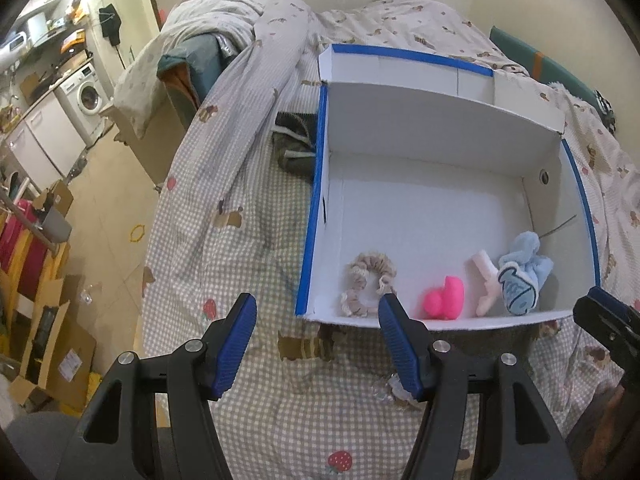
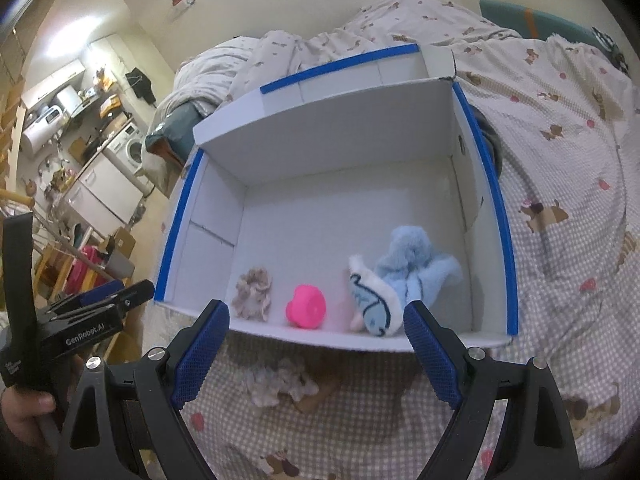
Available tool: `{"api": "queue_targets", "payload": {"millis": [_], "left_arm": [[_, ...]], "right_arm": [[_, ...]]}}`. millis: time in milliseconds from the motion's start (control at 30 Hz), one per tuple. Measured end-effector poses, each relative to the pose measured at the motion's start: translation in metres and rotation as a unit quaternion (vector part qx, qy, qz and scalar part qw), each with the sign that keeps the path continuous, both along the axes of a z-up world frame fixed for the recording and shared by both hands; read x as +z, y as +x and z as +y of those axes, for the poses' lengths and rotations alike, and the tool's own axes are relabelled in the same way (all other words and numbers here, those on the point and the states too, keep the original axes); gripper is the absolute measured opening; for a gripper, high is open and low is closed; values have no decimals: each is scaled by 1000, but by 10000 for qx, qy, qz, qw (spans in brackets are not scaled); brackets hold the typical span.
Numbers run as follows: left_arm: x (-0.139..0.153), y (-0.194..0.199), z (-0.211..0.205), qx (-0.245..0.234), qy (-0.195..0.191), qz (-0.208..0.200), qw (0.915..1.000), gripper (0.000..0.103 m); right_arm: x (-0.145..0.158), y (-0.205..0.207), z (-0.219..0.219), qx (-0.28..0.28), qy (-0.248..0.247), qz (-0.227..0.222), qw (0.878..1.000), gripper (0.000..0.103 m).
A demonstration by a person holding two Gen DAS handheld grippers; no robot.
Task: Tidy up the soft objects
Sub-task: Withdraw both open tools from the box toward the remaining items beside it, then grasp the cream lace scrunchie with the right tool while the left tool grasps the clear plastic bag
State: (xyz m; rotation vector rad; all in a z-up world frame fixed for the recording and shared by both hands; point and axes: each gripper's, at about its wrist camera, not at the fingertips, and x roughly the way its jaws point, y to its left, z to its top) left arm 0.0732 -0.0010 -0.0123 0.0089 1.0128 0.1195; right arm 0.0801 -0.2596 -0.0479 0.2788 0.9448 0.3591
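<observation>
A white box with blue-taped rims (image 1: 316, 200) (image 2: 496, 200) sits on the bed. Along its near wall lie a beige scrunchie (image 1: 366, 280) (image 2: 253, 293), a pink rubber duck (image 1: 445, 299) (image 2: 305, 305), a pale pink soft piece (image 1: 486, 280) and a light blue plush with a fish patch (image 1: 520, 276) (image 2: 400, 276). Another pale scrunchie (image 2: 280, 386) (image 1: 394, 390) lies on the checked bedsheet just in front of the box. My left gripper (image 1: 316, 312) is open and empty over the sheet at the box's near left corner. My right gripper (image 2: 316, 320) is open and empty above the box's near wall.
A rumpled duvet (image 1: 248, 80) and pillows lie behind and left of the box. A dark garment (image 1: 294, 140) lies by the box's left wall. The bed's left edge drops to a floor with cardboard boxes (image 1: 52, 340) and a washing machine (image 1: 90, 96).
</observation>
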Motion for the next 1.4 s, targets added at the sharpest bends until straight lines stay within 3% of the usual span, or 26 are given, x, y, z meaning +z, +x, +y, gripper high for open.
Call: {"api": "queue_targets", "payload": {"millis": [400,633,767,900,1033,1233,1300,1367,1400], "left_arm": [[-29,-7,15,61,-121,238,9996,60],[-36,-9,29,304,-339,305,9985,60],[-39,-9,37,415,-454,359,9975,60],[-45,-7,44,541,-557,479,9958,60],[-50,-6,42,526,-557,575,9954,60],[-58,-3,33,384,-485,681,9958,60],[-60,-3,31,339,-426,713,9960,60],[-62,-3,31,316,-412,757,9958,60],[-63,-3,32,320,-426,777,9956,60]], "right_arm": [[-26,-8,-12,-190,-384,452,9981,95],[-48,2,-21,-401,-128,954,9945,95],[-61,9,-15,-416,-275,1192,9916,95],[-71,15,3,-170,-235,1372,9901,94],[-78,15,32,476,71,1541,9869,94],[-87,14,80,1209,-263,1593,9794,64],[-93,15,87,1294,-432,1634,9771,56],[-100,15,94,1328,-528,1739,9744,38],[-102,16,94,1327,-545,1766,9738,35]]}}
